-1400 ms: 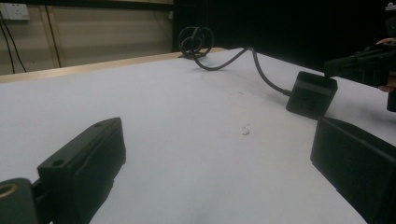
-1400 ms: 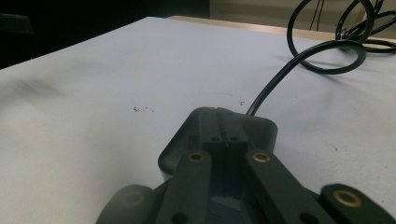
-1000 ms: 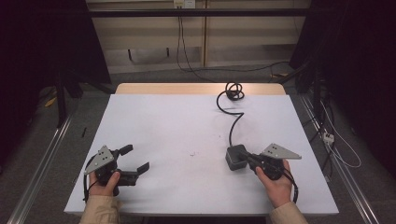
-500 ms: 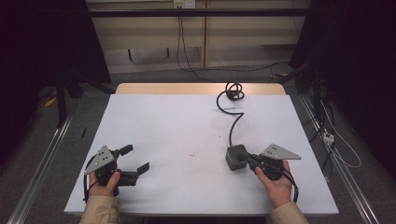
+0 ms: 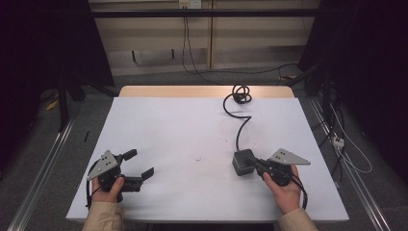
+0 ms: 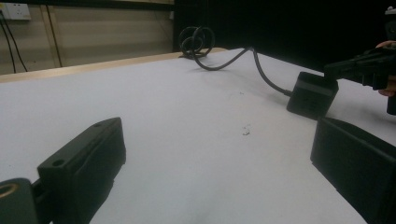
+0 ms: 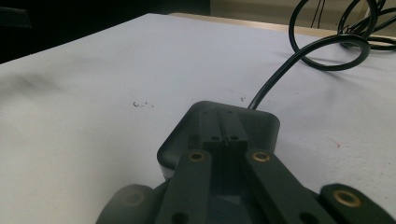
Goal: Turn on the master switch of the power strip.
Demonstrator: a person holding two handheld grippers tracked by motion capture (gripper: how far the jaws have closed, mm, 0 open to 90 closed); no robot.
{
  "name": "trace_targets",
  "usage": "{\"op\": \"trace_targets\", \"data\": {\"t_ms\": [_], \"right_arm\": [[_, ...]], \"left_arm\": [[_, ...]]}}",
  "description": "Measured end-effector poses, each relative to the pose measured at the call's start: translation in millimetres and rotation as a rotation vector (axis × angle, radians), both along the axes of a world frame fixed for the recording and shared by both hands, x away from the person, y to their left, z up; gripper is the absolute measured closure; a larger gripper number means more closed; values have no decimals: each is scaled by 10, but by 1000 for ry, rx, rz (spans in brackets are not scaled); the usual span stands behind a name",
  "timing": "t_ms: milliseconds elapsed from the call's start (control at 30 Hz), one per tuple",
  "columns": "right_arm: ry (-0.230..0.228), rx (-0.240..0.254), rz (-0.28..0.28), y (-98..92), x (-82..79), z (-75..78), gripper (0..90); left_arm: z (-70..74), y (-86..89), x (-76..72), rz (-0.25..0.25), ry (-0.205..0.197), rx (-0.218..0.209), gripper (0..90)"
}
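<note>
The left tongs (image 5: 139, 166) rest at the near left of the desk (image 5: 183, 139), held in a hand (image 5: 108, 185), jaws spread wide with nothing between them. In the left gripper view, bare white desk shows between the two black jaws.

The right tongs (image 5: 254, 163) rest at the near right, held in the other hand (image 5: 284, 190), with the jaws pressed together, tip against tip. Their tips lie on top of a black box (image 5: 243, 162), an adapter-like block that sits on the desk just ahead of them; in the right gripper view the closed tips (image 7: 223, 126) rest on the box's lid (image 7: 252, 123), not around its sides, so nothing is gripped. From the left tongs the box (image 6: 312, 93) lies well off to the right, with the right tongs (image 6: 348, 70) above it.

A few dark specks (image 5: 198, 158) lie on the desk between the two tongs.

Beyond the box a black cord (image 5: 239, 126) leaves its far side, bends across the desk, and ends in a loose coil (image 5: 240, 92) at the far edge, well apart from both tongs.
</note>
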State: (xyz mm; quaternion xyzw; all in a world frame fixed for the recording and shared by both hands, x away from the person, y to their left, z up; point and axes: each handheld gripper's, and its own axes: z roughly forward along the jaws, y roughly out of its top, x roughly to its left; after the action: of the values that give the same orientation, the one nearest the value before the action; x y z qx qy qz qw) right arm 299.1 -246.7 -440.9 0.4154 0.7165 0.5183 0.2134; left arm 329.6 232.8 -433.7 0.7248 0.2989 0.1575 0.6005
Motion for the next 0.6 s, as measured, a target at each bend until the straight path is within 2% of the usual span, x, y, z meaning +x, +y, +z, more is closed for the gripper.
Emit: {"op": "trace_targets", "data": {"t_ms": [600], "right_arm": [[-5, -7, -6, 11, -11, -6, 900]], "left_arm": [[-4, -13, -1, 0, 2, 0, 29]]}}
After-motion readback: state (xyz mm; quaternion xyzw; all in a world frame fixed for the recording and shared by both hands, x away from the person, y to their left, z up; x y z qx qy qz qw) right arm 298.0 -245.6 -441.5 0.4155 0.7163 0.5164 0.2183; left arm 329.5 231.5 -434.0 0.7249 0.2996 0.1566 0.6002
